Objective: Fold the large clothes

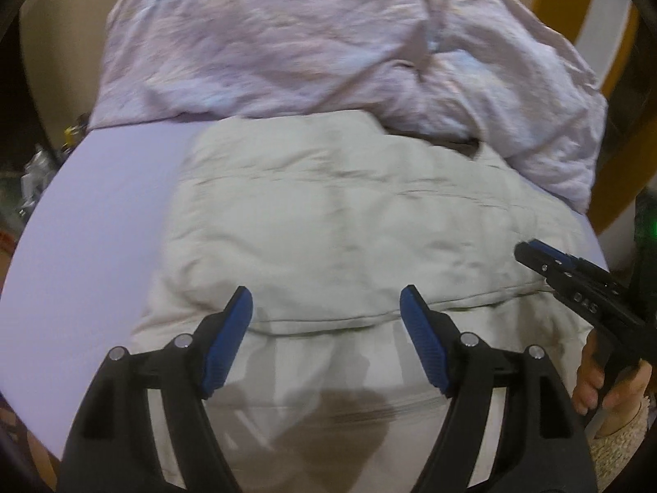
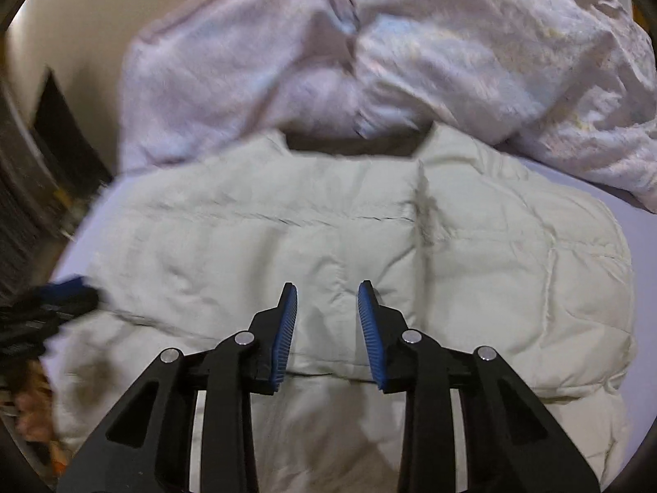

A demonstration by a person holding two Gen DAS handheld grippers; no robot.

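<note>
Left hand-held gripper point(image 1: 326, 308) wide open, right hand-held gripper point(image 2: 327, 302) narrowly open, both empty above pale quilted jacket point(image 2: 328, 226)

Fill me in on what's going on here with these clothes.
A person is folding a pale quilted jacket on a lavender surface, a handheld gripper in each hand. The left gripper is open above the jacket's near part; the right gripper, jaws narrower, grips nothing. A crumpled pinkish-white duvet lies behind the jacket.
</note>
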